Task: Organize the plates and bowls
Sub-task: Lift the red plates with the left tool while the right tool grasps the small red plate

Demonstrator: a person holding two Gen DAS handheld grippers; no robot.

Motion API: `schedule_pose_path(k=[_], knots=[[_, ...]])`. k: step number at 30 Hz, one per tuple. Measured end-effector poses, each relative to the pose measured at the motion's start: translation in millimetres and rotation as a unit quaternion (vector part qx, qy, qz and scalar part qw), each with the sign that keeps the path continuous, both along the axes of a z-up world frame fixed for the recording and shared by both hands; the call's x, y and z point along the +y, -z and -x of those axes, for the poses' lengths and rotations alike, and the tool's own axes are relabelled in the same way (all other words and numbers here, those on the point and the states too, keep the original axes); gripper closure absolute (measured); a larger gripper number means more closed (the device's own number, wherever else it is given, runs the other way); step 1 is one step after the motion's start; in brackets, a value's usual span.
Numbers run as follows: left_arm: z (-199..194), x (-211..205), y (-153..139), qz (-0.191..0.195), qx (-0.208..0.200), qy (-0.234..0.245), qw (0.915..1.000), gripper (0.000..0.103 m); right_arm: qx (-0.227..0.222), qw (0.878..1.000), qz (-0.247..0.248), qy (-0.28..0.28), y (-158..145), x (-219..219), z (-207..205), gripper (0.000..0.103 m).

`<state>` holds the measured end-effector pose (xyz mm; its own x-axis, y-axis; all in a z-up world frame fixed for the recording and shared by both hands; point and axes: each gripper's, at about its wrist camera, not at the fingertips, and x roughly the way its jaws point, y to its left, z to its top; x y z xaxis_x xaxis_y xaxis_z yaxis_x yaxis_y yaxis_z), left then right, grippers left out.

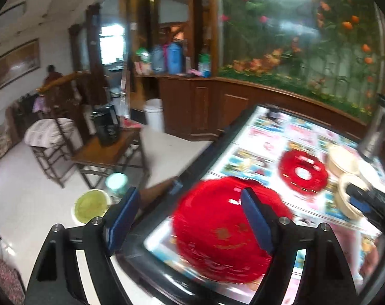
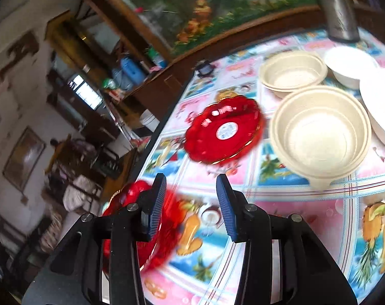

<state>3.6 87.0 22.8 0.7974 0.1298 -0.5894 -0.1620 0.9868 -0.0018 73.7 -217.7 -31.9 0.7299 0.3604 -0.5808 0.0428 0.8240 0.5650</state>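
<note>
The near red plate (image 1: 217, 228) is glossy, scallop-edged plastic with a faint gold mark at its centre; it lies flat on the table (image 1: 266, 137), beneath and between the spread jaws of the left gripper (image 1: 189, 218), whose pads stand clear of it, released. In the right wrist view this same plate (image 2: 167, 218) sits just behind the left-hand jaw of the right gripper (image 2: 191, 206), which is also parted with nothing between its pads. A second red plate (image 2: 224, 133), bearing a white round label, lies ahead of those jaws, flat; being round, neither plate shows a long axis. Ahead and right of the jaws stand two cream bowls (image 2: 322, 132), open side up, and white bowls (image 2: 350, 64) beyond. The table carries a bright pictured cloth under a shiny cover. The room beyond has dark wood panelling (image 1: 207, 106), a flower mural (image 1: 307, 38) and a pale floor (image 1: 19, 203). Both views are blurred.
</note>
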Motion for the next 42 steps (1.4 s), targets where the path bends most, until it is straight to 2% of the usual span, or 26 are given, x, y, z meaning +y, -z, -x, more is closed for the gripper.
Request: schedule_pose_path(k=[7,9,11,21,31,32,33,34,35,42], knots=[[-8.4,-17.0,19.4,0.006,0.046,0.043,0.998,0.022,0.073,0.996,-0.04,0.034,29.6,-16.0,-56.5,0.062],[-7.9,-17.2,20.1,0.009,0.049,0.044,0.9978,0.022,0.095,0.993,-0.051,0.044,39.9,-17.6,-75.3,0.062],[-8.9,-12.1,19.1,0.011,0.046,0.038,0.9982,0.022,0.113,0.991,-0.043,0.064,48.8,-19.2,-88.4,0.062],[-15.8,-0.2,22.3,0.031,0.051,0.028,0.9978,0.022,0.136,0.986,-0.036,0.093,67.7,-22.5,-109.6,0.062],[-17.2,-7.2,23.9,0.03,0.064,0.047,0.9964,0.022,0.146,0.983,0.013,0.106,71.5,-14.3,-125.2,0.062],[-16.9,-7.3,23.6,0.031,0.065,0.048,0.9963,0.022,0.147,0.984,0.016,0.103,71.9,-13.5,-126.4,0.063],[-16.6,-7.5,23.3,0.032,0.066,0.049,0.9961,0.022,0.146,0.984,0.021,0.1,72.2,-12.6,-126.8,0.071],[-16.4,-8.0,23.2,0.033,0.067,0.05,0.9959,0.022,0.145,0.984,0.026,0.098,72.6,-11.7,-126.9,0.084],[-17.3,-8.7,23.0,0.034,0.068,0.051,0.9958,0.022,0.145,0.984,0.029,0.095,73.5,-11.1,-126.8,0.086],[-11.8,-13.8,18.8,0.043,0.071,0.066,0.9944,0.022,0.136,0.987,0.042,0.077,75.6,-7.6,-113.4,0.087]])
